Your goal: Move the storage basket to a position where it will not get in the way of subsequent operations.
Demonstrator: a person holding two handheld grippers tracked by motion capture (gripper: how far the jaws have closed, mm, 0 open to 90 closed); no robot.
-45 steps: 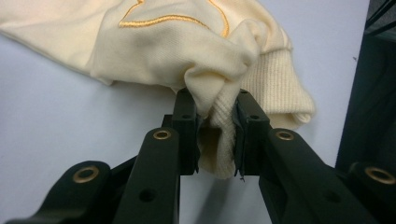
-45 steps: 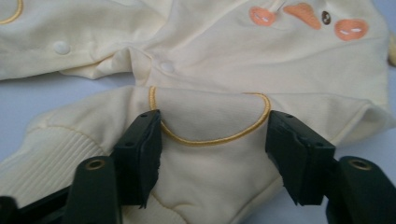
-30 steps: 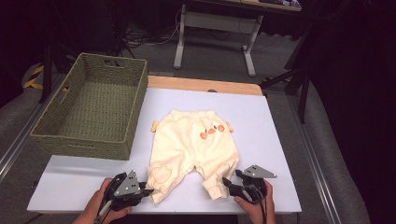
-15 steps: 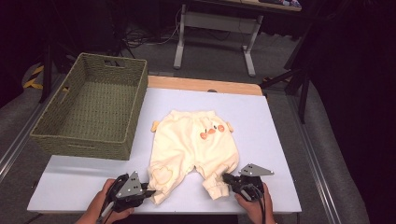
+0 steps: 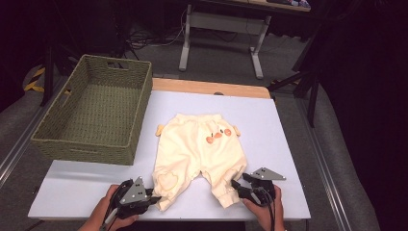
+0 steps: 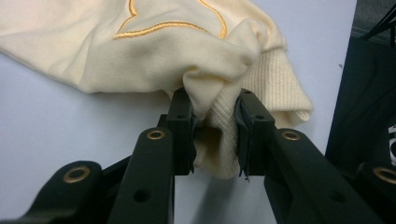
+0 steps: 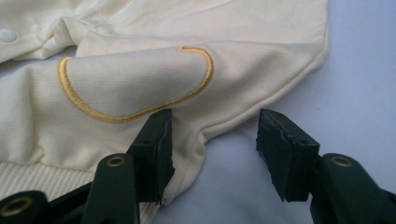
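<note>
Trousers [image 5: 199,149] lie flat on the table [image 5: 288,144], waist away from the person, both leg cuffs just ahead of the grippers. Left gripper [image 6: 215,128] pinches a bunched fold of its cuff [image 6: 275,88], pads pressed on the cloth. Right gripper [image 7: 212,144] has just snapped shut and sprung apart again; its jaws now stand wide, one pad against the leg's edge by the yellow stitching [image 7: 135,107], the other over bare table, so nothing is held. That grasp likely missed and needs another try before both cuffs can lift. Farther off, left of the left gripper, sits the basket [image 5: 91,113].
</note>
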